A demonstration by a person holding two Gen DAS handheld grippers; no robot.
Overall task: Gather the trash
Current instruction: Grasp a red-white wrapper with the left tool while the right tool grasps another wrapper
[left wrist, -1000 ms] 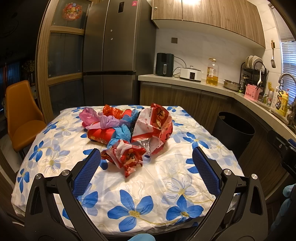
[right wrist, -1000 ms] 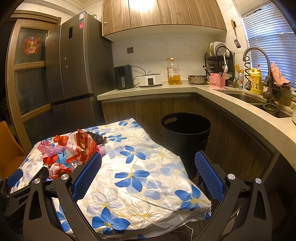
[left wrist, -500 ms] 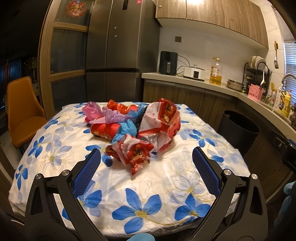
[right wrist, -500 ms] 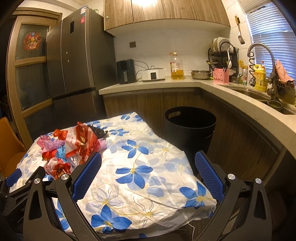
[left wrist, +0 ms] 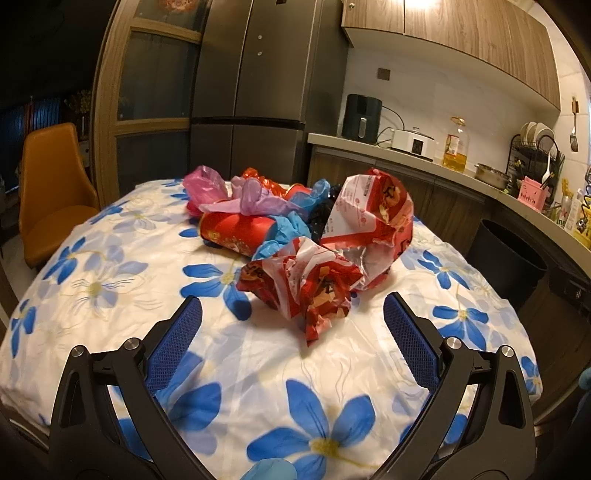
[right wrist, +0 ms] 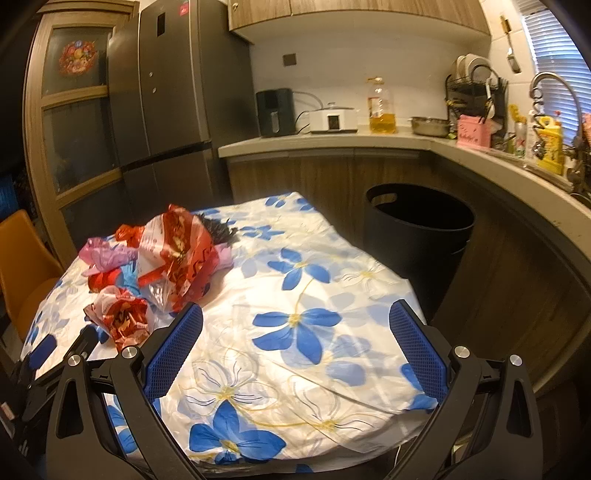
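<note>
My left hand-held gripper (left wrist: 291,325) is spread wide, empty, just short of the nearest crumpled red wrapper (left wrist: 306,291). It fronts a trash pile (left wrist: 295,229) mid-table (left wrist: 110,280) on the flowered cloth. My right hand-held gripper (right wrist: 295,343) is also spread and empty, over the table's right side. The black bin (right wrist: 421,236) stands beyond the table's far right edge.

The kitchen is being lit warmly from a ceiling lamp (left wrist: 421,3) that is glaring at the top edge. The left side is being left in deep shadow. Straight lines are being bent by fisheye distortion, and corners are being blacked out. The tablecloth (left wrist: 258,350) is being slightly blurred and overexposed.
</note>
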